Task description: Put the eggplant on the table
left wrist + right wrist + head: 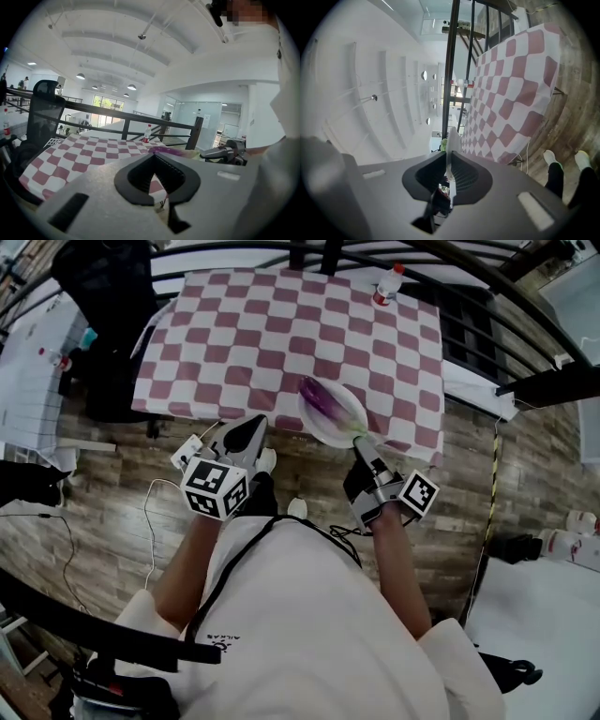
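A purple eggplant (pixel 323 397) with a green stem lies on a white plate (pixel 336 420) that hangs over the near edge of the checkered table (pixel 281 334). My right gripper (pixel 361 448) is shut on the plate's near rim. In the right gripper view the plate (pixel 452 138) shows edge-on between the jaws (pixel 450 154), with a bit of green stem (pixel 444 144) beside it. My left gripper (pixel 246 432) hovers at the table's near edge, left of the plate, shut and empty. The left gripper view shows its jaw tips (pixel 153 157) meeting, the eggplant (pixel 164 150) beyond them.
A plastic bottle (pixel 386 284) with a red label stands at the table's far right corner. A black office chair (pixel 103 315) sits at the table's left. A dark metal railing (pixel 487 306) runs behind and along the right side. Cables (pixel 155 502) lie on the wooden floor.
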The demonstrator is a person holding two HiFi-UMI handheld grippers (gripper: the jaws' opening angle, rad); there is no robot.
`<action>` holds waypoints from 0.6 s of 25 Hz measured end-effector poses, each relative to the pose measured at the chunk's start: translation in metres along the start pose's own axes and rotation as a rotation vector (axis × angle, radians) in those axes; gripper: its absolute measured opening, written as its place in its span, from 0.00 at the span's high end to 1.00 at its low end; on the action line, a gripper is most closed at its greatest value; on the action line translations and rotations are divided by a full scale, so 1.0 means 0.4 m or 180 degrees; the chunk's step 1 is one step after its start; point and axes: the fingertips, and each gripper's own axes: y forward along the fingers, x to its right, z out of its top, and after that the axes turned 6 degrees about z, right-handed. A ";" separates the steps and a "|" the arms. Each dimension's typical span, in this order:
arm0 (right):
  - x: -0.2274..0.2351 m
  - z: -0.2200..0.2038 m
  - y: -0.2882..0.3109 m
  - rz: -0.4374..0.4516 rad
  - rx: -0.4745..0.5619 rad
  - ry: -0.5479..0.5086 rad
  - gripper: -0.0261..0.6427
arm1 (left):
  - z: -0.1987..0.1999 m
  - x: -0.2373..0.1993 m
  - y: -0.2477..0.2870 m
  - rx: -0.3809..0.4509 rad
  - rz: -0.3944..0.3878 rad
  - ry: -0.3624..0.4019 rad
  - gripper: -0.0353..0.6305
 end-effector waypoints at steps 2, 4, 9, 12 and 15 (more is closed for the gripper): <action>0.001 0.006 0.023 0.0005 0.0021 0.0002 0.90 | 0.003 -0.014 0.021 -0.0032 -0.0035 0.0019 0.94; 0.003 0.015 0.047 -0.0005 0.0048 0.0005 0.90 | 0.012 -0.029 0.043 -0.0059 -0.0066 0.0040 0.94; 0.021 0.043 0.108 -0.0046 0.0081 -0.0023 0.90 | 0.044 -0.079 0.103 -0.0067 -0.0134 0.0077 0.94; 0.039 0.059 0.150 -0.0054 0.0099 -0.0016 0.90 | 0.044 -0.117 0.143 -0.0108 -0.0164 0.0099 0.94; 0.044 0.076 0.199 -0.0026 0.0120 -0.0004 0.90 | 0.049 -0.150 0.179 -0.0143 -0.0208 0.0093 0.94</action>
